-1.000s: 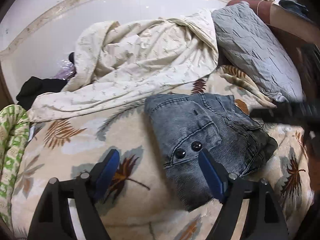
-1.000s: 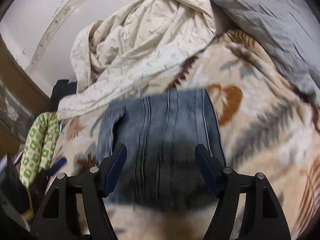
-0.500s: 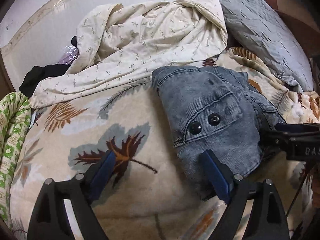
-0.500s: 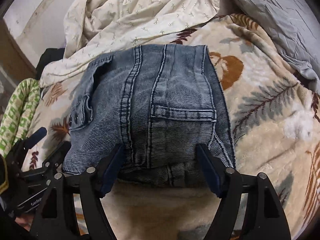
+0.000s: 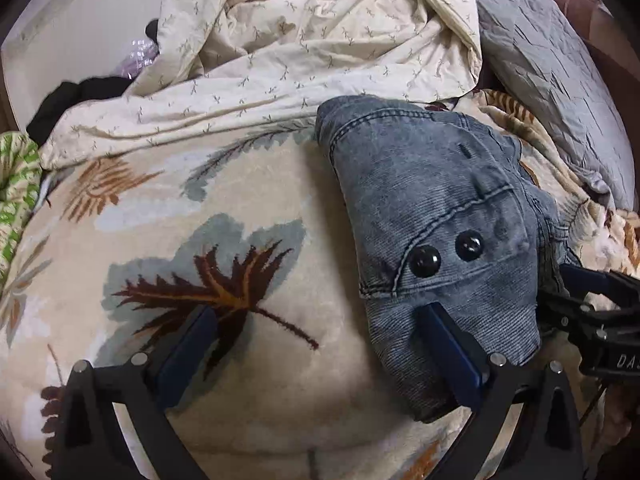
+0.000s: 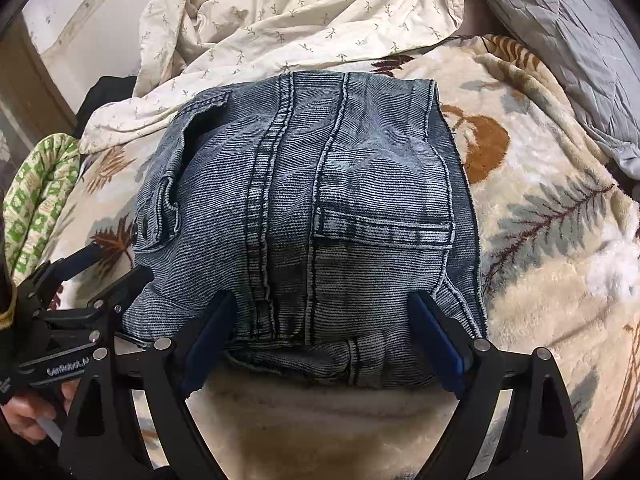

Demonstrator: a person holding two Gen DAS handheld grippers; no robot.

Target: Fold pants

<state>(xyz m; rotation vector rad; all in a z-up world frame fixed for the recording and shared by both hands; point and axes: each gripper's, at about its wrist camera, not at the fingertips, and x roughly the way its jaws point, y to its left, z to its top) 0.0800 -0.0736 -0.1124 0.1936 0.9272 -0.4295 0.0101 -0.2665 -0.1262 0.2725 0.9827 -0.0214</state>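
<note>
The pants (image 6: 320, 208) are faded blue denim, folded into a thick bundle on the leaf-print blanket (image 5: 180, 240). In the left wrist view the bundle (image 5: 432, 208) shows a pocket flap with two black snaps. My left gripper (image 5: 320, 332) is open at the bundle's left near corner; its right finger (image 5: 448, 344) touches the denim. It also shows in the right wrist view (image 6: 104, 280). My right gripper (image 6: 320, 328) is open, its fingers straddling the bundle's near edge. It shows in the left wrist view (image 5: 592, 304) at the bundle's right side.
A crumpled cream sheet (image 5: 300, 52) lies behind the pants. A grey pillow (image 5: 552, 80) is at the back right. A green-patterned cloth (image 6: 36, 200) and dark clothes (image 5: 76, 96) lie at the left edge of the bed.
Both grippers have moved in closer to the folded pants. The left one now touches the near left corner; the right one straddles the near edge. Both stayed open.
</note>
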